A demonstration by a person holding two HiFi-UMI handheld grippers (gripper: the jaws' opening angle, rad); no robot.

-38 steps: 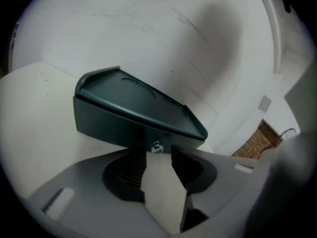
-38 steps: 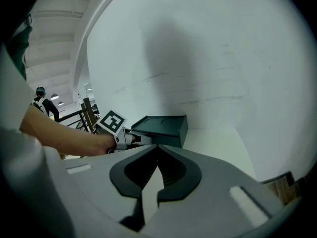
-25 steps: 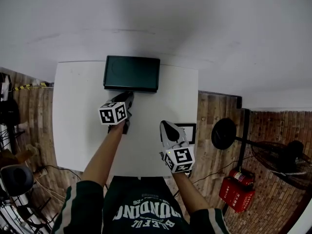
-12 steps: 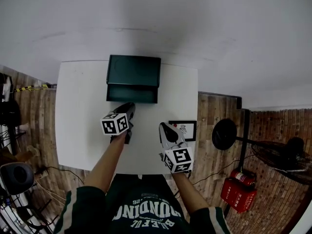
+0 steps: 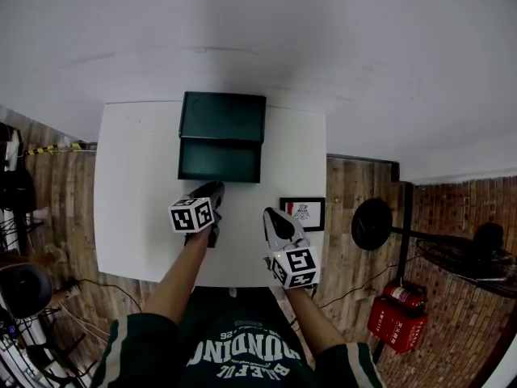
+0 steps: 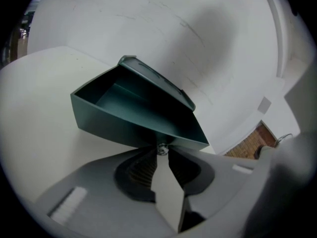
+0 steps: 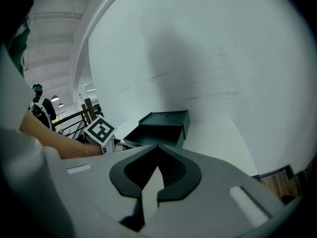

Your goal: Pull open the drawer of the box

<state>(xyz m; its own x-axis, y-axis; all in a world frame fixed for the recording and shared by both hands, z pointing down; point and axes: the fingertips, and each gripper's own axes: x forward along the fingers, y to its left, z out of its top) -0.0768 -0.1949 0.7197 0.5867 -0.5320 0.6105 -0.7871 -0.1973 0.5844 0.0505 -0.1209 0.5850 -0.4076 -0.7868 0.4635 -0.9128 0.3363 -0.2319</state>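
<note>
green box point(image 5: 224, 117), drawer point(image 5: 220, 162) open, white table point(image 5: 133, 200)

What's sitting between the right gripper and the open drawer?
Nothing: in the head view only bare white table separates the right gripper from the drawer.

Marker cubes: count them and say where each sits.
2. One marker cube rides the left gripper, which grips the drawer knob of the green box; the other rides the right gripper, shut and empty, near the table's front edge. None seems hidden.
</note>
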